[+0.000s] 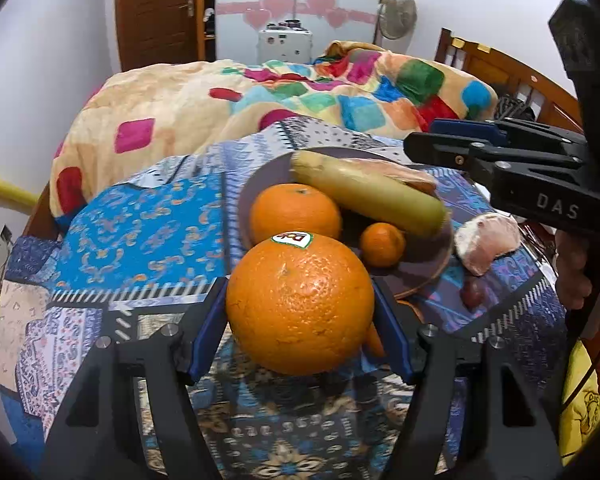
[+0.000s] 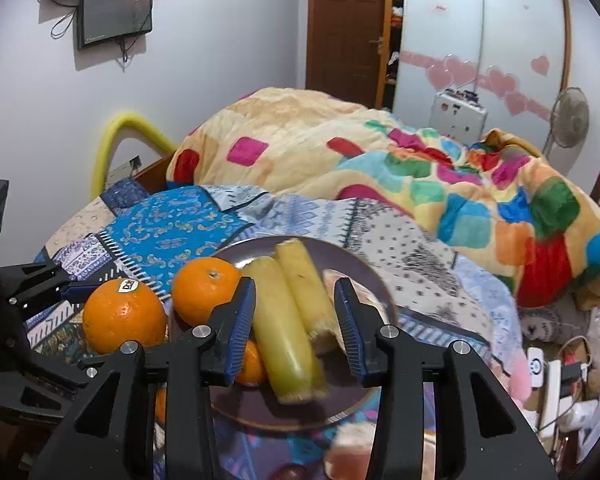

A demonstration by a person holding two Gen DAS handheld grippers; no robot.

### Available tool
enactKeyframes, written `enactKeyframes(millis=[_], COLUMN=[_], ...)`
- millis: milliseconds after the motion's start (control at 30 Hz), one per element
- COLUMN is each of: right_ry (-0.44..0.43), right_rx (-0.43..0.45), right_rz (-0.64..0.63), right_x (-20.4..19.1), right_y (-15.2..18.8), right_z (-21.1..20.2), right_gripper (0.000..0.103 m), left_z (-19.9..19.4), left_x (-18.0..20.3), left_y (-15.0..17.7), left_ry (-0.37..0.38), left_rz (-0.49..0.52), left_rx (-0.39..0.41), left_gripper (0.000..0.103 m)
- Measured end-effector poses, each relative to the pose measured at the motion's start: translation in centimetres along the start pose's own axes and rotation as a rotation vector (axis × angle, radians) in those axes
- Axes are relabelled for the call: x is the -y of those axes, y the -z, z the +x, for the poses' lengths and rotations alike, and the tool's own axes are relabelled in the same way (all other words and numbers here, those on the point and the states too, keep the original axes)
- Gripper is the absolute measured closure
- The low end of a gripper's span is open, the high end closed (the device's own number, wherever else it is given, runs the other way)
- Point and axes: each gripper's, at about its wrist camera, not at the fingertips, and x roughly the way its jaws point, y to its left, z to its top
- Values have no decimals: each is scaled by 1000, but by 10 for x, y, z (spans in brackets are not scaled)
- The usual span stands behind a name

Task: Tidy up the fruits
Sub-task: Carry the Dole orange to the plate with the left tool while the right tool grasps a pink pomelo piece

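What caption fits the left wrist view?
Left gripper holds a stickered orange just short of the plate of oranges and bananas.

Black left gripper (image 1: 300,312), blue-padded fingers (image 1: 206,326), silver screws, "DAS" marking

orange sticker: the big orange (image 1: 300,304) held between the left gripper's pads carries a fruit sticker (image 1: 292,239), upside down, reading "dole"
gripper body: white letters "das" (image 1: 558,209) on the right gripper (image 1: 440,140)
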Motion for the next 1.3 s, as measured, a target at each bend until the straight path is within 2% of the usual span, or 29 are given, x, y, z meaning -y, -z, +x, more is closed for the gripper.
enactKeyframes(millis=[267,567,767,900,1000,1300], right_ry=[64,104,104,108,118,130], right_rx=[15,0,-25,-33,-32,-19], right_rz=[32,89,129,134,129,134], right_x=[26,58,75,79,81,89], right_y=[26,58,74,82,87,91], right_z=[-22,-33,-34,-36,-39,-41], right_gripper=[62,55,53,46,43,43], left_z=[15,26,31,33,31,23], left_x=[23,48,50,52,46,41], left_y=[-14,-20,-25,-26,-29,-48], left_ry=[26,-13,-31,-72,-46,4], left_rz=[8,81,94,115,85,58], left_rx=[-12,7,16,32,26,23], left_gripper=[35,35,34,33,34,35])
